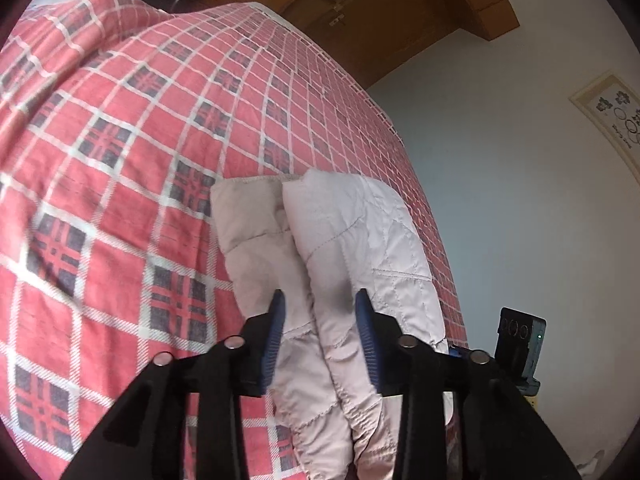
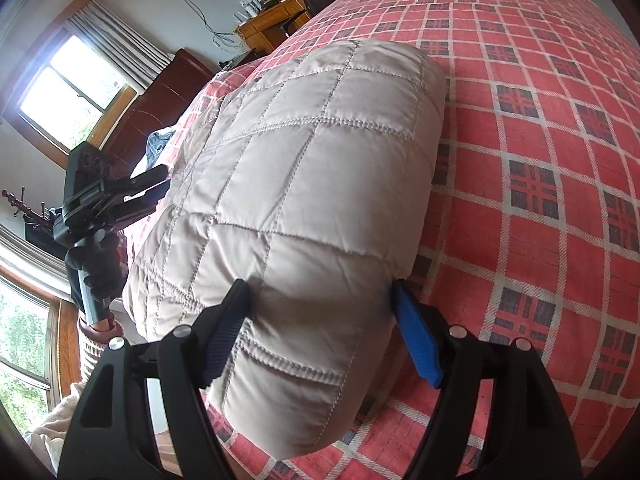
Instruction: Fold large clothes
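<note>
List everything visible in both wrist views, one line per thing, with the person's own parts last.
quilted garment: one, pale beige, folded on the bed, between both grippers' fingers
plaid bedspread: one, red with white and dark checks, covering the bed
wooden door: one, brown, beyond the bed in the left wrist view
framed picture: one, cream frame, on the pale wall
window: one, wood frame, grey curtain beside it
wooden desk: one, brown, cluttered, past the bed
left gripper: black, blue fingers either side of two garment folds
right gripper: black, blue fingers straddling the folded bundle
gloved hand: one, dark, on the left gripper's handle
</note>
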